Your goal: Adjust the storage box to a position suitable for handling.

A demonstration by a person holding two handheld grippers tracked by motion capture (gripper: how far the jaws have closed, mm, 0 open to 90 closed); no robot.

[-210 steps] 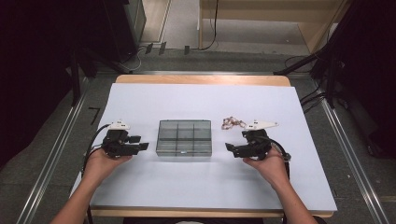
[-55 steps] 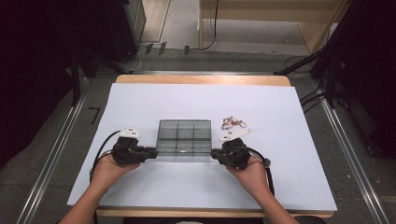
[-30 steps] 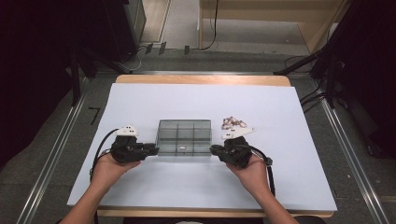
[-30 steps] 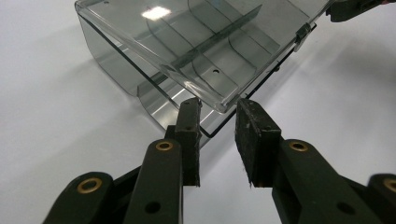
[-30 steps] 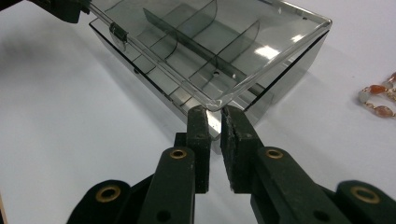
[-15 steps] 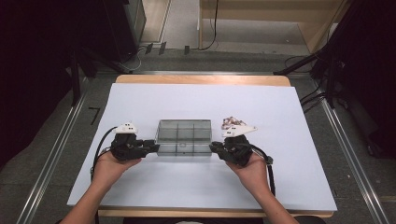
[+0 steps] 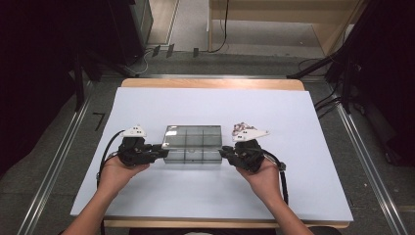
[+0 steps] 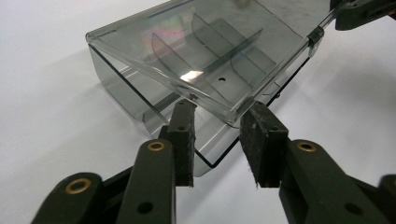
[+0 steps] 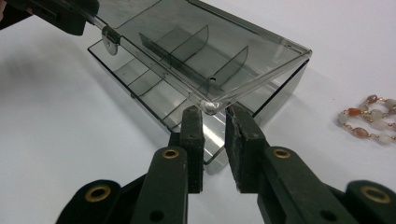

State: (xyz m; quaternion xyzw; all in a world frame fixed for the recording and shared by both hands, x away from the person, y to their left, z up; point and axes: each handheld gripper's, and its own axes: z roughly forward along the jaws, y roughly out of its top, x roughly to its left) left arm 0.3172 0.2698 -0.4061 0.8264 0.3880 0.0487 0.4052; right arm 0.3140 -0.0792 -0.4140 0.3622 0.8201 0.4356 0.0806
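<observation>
A smoky clear compartment box [image 7: 192, 155] sits mid-table, its hinged lid [image 7: 192, 134] raised at the front. My left gripper [image 7: 164, 149] is shut on the lid's front left corner [image 8: 231, 116], with the jaws on either side of it. My right gripper [image 7: 222, 151] is shut on the front right corner [image 9: 210, 106]. Dividers [image 9: 180, 39] show through the lid, and the compartments I can see hold nothing. A beaded chain [image 9: 369, 121] lies on the table right of the box [image 9: 275, 100], behind my right gripper [image 9: 214, 114].
The white table sheet [image 7: 210, 103] stretches open behind and to both sides of the box. Dark floor, metal rails and cables surround the table. A small latch [image 9: 109, 35] hangs on the lid's front edge near my left gripper.
Both grippers came in from the sides to the box's front corners and closed on the lid. Its front edge has since risen off the box.
</observation>
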